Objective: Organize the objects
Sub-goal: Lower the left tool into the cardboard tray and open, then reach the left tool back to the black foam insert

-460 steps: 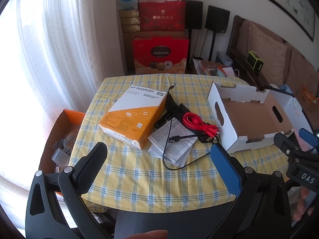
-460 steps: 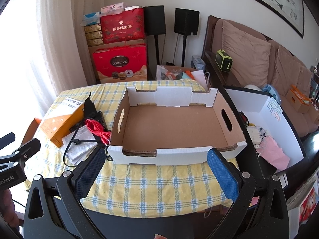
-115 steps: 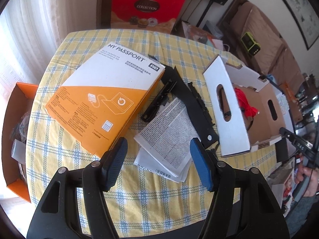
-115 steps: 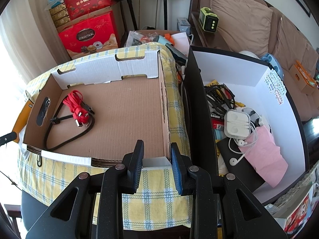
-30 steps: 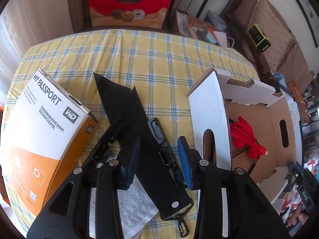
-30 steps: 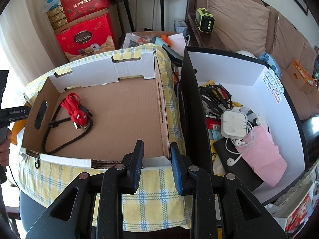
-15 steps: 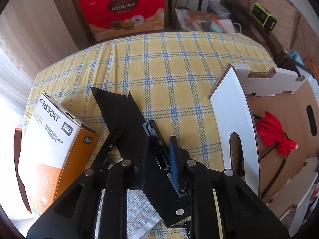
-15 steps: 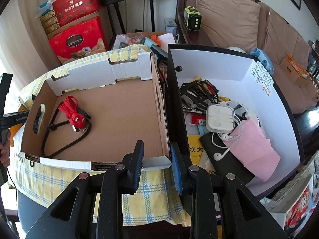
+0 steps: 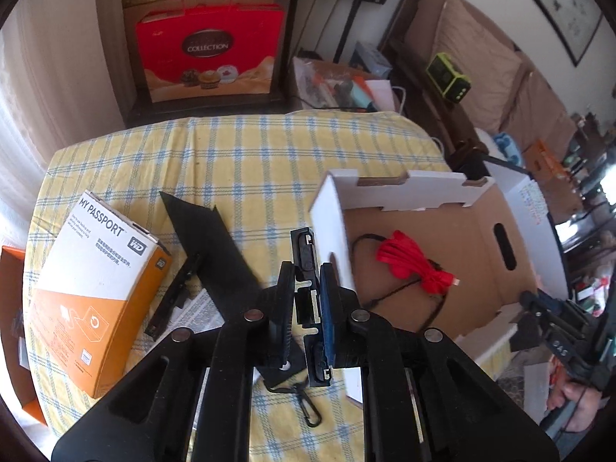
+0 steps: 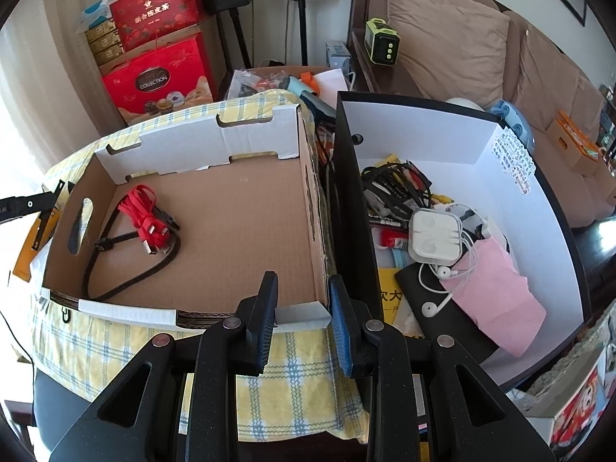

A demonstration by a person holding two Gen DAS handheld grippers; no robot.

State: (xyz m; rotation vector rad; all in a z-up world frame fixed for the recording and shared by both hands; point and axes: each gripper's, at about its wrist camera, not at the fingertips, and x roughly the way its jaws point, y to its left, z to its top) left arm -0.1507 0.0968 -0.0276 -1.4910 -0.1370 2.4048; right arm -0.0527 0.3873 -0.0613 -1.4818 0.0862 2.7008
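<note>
1. My left gripper [image 9: 306, 308] has just been closing; its jaws now clamp a black plastic bracket [image 9: 304, 258], held clear of the tablecloth [image 9: 238, 154].
2. My right gripper [image 10: 302, 317] is closed on the near right corner of the cardboard box [image 10: 304, 313], pads on both sides of the wall.
3. Red cable [image 10: 144, 211] and black cable [image 10: 127, 281] lie inside the box, left half.
4. Orange-and-white box [image 9: 100, 277] sits at the table's left edge, black sleeve [image 9: 215, 258] and leaflet [image 9: 200, 308] beside it.
</note>
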